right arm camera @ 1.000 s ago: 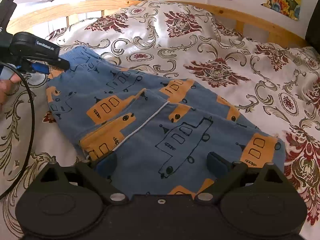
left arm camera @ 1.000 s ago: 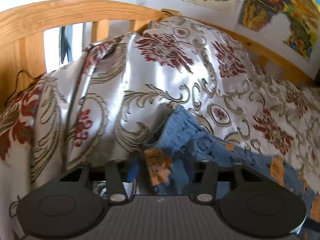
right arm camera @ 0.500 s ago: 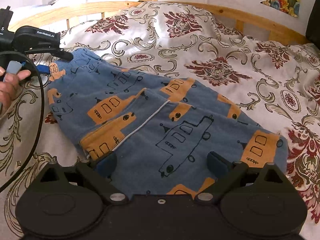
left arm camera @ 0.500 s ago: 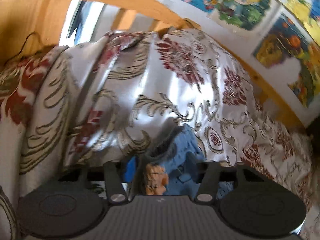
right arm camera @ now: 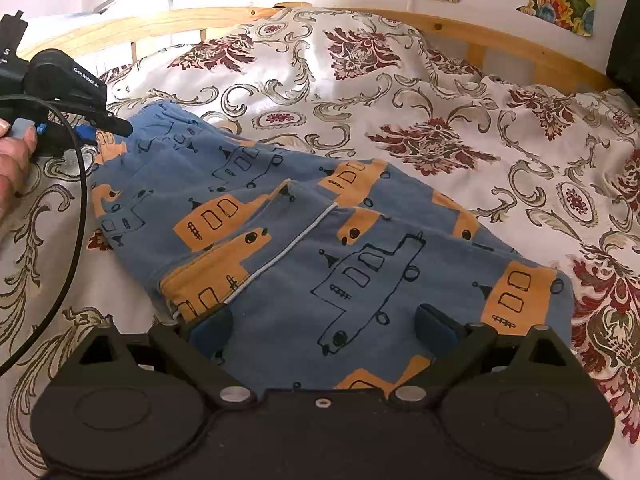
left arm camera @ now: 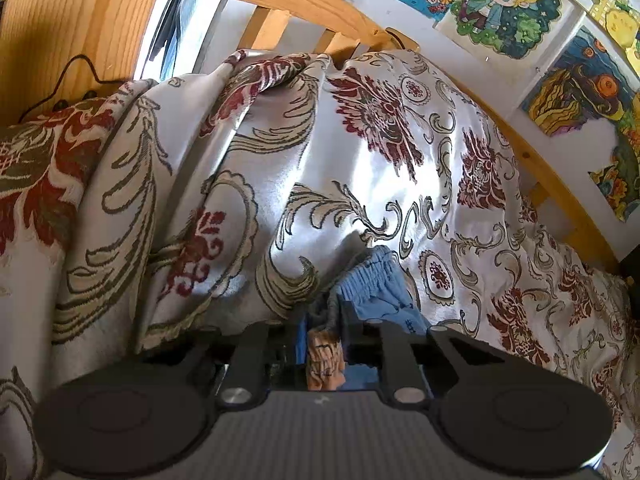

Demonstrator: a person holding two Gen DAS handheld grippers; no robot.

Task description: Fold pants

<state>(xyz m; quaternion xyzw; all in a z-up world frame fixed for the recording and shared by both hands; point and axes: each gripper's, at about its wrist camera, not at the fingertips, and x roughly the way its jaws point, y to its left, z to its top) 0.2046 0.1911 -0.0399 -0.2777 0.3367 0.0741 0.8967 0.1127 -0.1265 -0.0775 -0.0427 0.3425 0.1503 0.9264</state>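
Note:
Blue pants (right arm camera: pixel 304 220) printed with orange boats lie folded lengthwise on the floral bedspread (right arm camera: pixel 400 92). In the right wrist view my left gripper (right arm camera: pixel 108 128) is at the upper left, shut on the waistband corner, with a person's hand (right arm camera: pixel 12 160) behind it. The left wrist view shows the jaws of that left gripper (left arm camera: pixel 322 320) pinched on a bunch of blue and orange fabric, with the gathered waistband (left arm camera: pixel 376 276) just beyond. My right gripper (right arm camera: pixel 324 326) is open, its fingers spread wide over the leg end of the pants and holding nothing.
A curved wooden bed rail (right arm camera: pixel 500 44) runs along the far side, with drawings on the wall (left arm camera: pixel 508 8) above it. The bedspread bulges into a high fold (left arm camera: pixel 200 200) in front of the left gripper. A black cable (right arm camera: pixel 76 208) hangs from the left gripper.
My left gripper has tipped upward and shifted slightly right, lifting the waistband corner with it. The right gripper and the leg end of the pants have stayed put.

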